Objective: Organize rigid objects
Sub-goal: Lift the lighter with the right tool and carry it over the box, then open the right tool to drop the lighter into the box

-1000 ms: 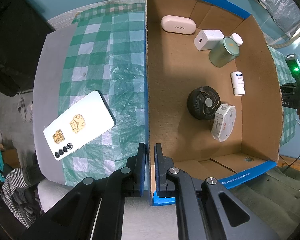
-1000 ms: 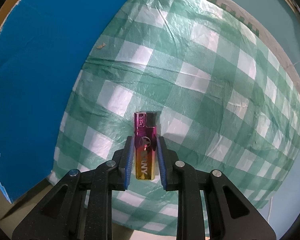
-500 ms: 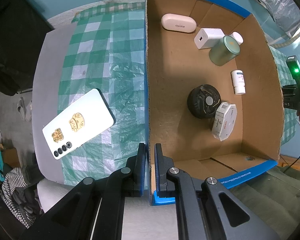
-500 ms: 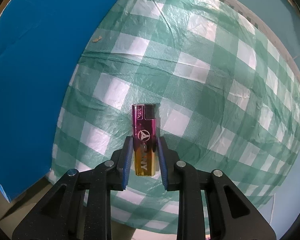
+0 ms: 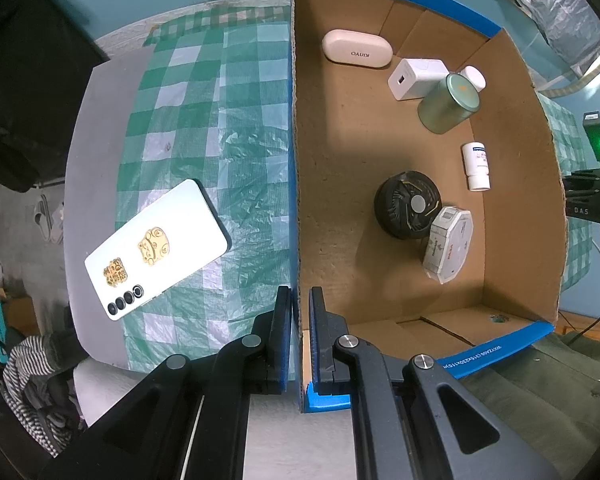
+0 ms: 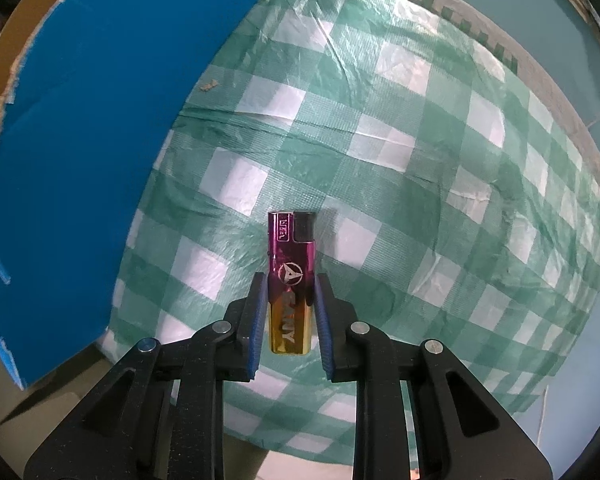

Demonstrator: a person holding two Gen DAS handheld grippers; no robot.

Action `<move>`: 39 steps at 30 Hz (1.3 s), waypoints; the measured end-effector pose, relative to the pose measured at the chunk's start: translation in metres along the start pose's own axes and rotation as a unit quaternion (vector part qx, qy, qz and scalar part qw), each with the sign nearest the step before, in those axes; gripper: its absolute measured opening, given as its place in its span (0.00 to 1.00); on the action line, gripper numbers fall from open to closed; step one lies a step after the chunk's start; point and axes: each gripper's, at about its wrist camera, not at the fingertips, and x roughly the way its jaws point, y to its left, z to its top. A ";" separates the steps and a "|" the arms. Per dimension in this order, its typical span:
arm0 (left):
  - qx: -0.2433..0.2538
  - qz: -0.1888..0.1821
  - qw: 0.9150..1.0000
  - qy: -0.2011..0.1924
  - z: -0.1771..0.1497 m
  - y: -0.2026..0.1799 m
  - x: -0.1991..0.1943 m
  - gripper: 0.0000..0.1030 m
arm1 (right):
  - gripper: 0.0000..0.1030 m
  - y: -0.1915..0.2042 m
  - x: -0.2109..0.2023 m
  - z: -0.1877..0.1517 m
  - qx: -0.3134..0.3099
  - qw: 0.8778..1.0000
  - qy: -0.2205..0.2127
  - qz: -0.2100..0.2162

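Holding the box (image 5: 380, 152) steady seems to be the left tongs' (image 5: 300, 336) job, clenched on its blue-edged wall so it won't slide while stuff gets dropped in. The right tongs (image 6: 290, 312) are clamped on the purple-and-gold lighter (image 6: 291, 280), carried above the green checked surface (image 6: 420, 160) just beside the box's blue outer wall. Versus a second ago it's basically the same grip, only the cloth and box wall have shifted slightly in the right view, and the white phone (image 5: 156, 248) sits outside the box like before.
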 end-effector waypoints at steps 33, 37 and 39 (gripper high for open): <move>0.002 0.001 1.000 -0.002 0.001 -0.001 -0.002 0.06 | 0.21 0.095 -0.117 0.060 -0.109 0.989 -0.092 0.032; 0.003 0.001 1.000 -0.002 0.002 -0.001 -0.002 0.06 | 0.21 0.111 -0.110 0.070 -0.126 0.988 -0.086 0.033; 0.004 0.002 1.000 -0.002 0.002 -0.002 -0.002 0.06 | 0.21 0.117 -0.103 0.074 -0.133 0.987 -0.079 0.033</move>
